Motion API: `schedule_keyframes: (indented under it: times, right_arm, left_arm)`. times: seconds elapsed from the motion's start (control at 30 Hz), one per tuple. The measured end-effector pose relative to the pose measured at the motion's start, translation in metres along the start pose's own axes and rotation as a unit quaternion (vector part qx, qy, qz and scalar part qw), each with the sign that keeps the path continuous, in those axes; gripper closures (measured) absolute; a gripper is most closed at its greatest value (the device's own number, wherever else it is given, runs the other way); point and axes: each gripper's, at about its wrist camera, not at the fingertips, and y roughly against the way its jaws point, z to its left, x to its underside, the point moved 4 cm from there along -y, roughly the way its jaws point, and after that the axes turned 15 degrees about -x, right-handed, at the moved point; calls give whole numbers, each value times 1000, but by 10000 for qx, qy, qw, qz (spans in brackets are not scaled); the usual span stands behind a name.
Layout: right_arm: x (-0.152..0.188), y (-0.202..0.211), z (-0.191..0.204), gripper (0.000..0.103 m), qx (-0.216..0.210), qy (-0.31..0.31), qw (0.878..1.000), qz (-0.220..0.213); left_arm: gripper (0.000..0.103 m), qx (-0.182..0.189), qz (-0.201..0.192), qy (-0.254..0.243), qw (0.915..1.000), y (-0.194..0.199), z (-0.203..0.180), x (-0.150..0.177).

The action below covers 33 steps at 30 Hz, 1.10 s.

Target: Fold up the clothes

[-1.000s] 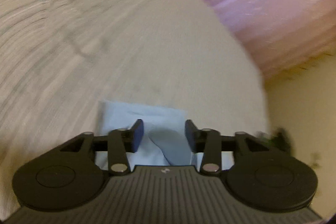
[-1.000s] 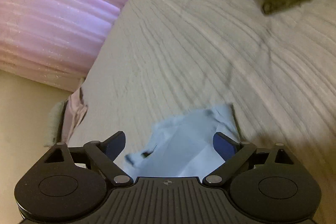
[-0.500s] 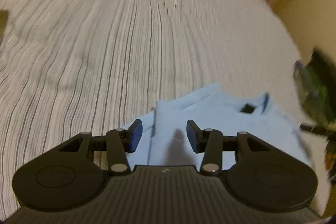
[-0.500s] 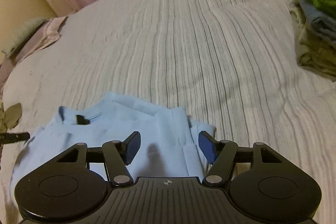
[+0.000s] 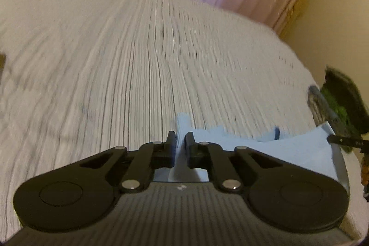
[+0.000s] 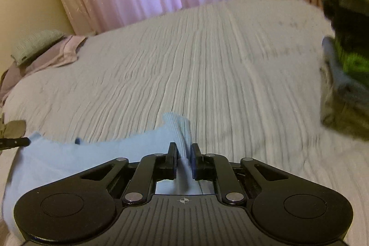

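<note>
Near edge of the bed (image 5: 161, 43): left tongs (image 5: 180, 142) and right tongs (image 6: 184, 151), each clenched on a bunched fold of the light-blue garment (image 6: 92, 153), one at either end, so the cloth spans taut between them, as suits carrying an edge over for a fold. Farther off, piled clothes (image 6: 346, 75) sit at the bed's right edge, pinkish and grey clothes (image 6: 46, 50) at its far left corner.

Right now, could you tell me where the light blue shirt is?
The light blue shirt lies at the near edge of the striped white bed, pinched by both the left gripper and right gripper.
</note>
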Motion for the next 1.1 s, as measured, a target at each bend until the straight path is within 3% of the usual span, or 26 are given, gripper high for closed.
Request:
schedule_keyframes:
  times: [0.17,0.2,0.27,0.33,0.4,0.43,0.47,0.5,0.6,0.73,0.83,0.9,0.97,1.1]
  right_arm:
    - [6,-24,-11,96,415,-172,9986,290]
    - [7,-29,-13,96,497,-206,9979,349]
    - [9,-39,-17,96,663,-275,9963,464]
    - [11,-49,-21,95,828,-343,9943,580]
    - [14,-58,-25,92,993,-412,9918,696]
    - [15,-63,-28,61,1075,-446,9903,753]
    - [13,-59,-27,18,1290,-431,9882,705]
    - [9,-49,-22,14,1460,-329,9871,561]
    - [2,-27,7,15,1469,-38,9879,485]
    - [19,-25,66,15,502,252,9957,743]
    - [44,-49,97,15,98,845,9890,1213]
    - [59,-69,88,15,406,1042,9817,1542]
    - [67,-74,66,15,849,867,9800,1575]
    - [62,-42,47,15,1062,247,9862,1243]
  left_arm:
    - [97,-264,-295,-99,9992,-14,-12,-7]
    - [103,-380,-319,-135,9987,-19,-15,-4]
    - [103,-642,-149,-221,9976,-34,-12,4]
    - [103,-846,264,-252,9957,-50,-7,17]
    - [103,-862,474,-209,9949,-52,-2,24]
    - [99,-889,535,-178,9944,-50,0,26]
    - [97,-961,561,-117,9937,-46,4,25]
    - [94,-1029,579,-32,9930,-40,7,24]
    - [93,-1081,510,211,9926,-14,8,16]
    - [93,-474,502,-57,9976,14,-31,27]
    - [92,-115,526,-440,9976,20,-63,46]
    - [90,12,546,-778,9955,13,-85,65]
    - [89,-215,537,-1041,9929,-2,-89,74]
    - [100,-505,743,-589,9942,-24,-61,65]
